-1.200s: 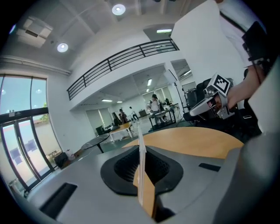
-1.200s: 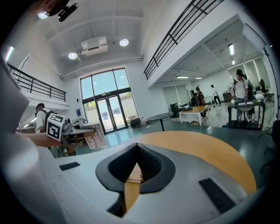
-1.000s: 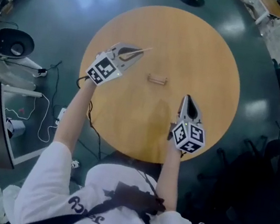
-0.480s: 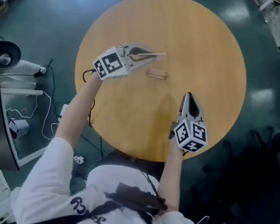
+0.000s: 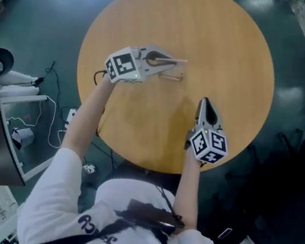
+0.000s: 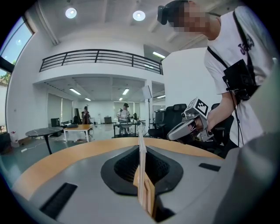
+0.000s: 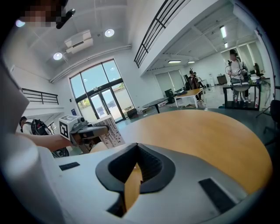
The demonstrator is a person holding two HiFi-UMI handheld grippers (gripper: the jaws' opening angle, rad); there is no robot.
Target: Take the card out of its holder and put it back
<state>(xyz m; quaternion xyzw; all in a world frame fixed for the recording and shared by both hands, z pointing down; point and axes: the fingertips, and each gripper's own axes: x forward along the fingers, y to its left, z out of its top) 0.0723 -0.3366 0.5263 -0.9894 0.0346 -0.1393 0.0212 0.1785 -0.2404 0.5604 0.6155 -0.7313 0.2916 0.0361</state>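
Observation:
A thin pale card (image 5: pixel 180 63) sticks out of my left gripper (image 5: pixel 171 64), which is shut on it above the round wooden table (image 5: pixel 233 56). In the left gripper view the card (image 6: pixel 141 151) stands edge-on between the pads. The small wooden card holder (image 5: pixel 174 77) lies on the table just below the card's free end, with nothing in it. My right gripper (image 5: pixel 204 105) hovers nearer me, to the holder's right, shut with nothing in it. In the right gripper view the left gripper (image 7: pixel 85 129) and the printed card (image 7: pixel 109 130) show at the left.
Apart from the holder, the tabletop carries nothing. Dark floor surrounds the table, with cables and equipment (image 5: pixel 0 64) at the left and dark chairs (image 5: pixel 301 166) at the right. Other people stand far off at desks (image 6: pixel 124 118).
My left gripper has carried the card to the right and lower, so its free end now hangs just over the holder. My right gripper has sunk slightly and stays shut.

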